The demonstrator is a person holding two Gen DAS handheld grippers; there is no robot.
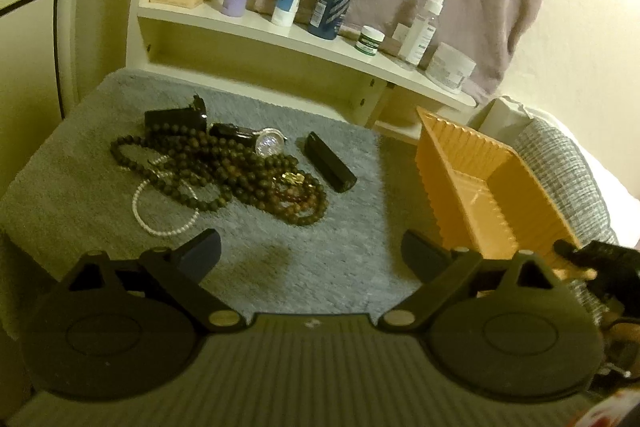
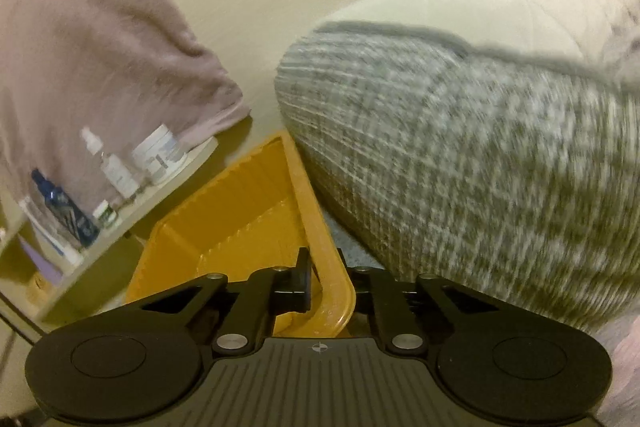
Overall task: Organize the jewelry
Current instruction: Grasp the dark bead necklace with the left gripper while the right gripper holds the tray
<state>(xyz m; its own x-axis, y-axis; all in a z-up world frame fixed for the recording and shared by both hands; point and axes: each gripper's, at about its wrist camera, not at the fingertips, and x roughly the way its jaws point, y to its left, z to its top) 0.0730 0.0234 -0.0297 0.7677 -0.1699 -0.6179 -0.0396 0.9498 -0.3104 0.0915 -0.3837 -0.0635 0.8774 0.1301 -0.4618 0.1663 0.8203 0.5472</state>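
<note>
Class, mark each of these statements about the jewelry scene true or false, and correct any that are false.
1. The right gripper is clamped on the rim of the orange tray. True.
2. The left gripper holds the white pearl strand. False: its jaws stand open and empty above the grey mat.
3. The orange tray already contains the dark bead necklaces. False: they lie in a heap on the mat, and the tray looks empty.
4. A watch lies among the beads. True.
5. Bottles and jars stand on the shelf behind the mat. True.
</note>
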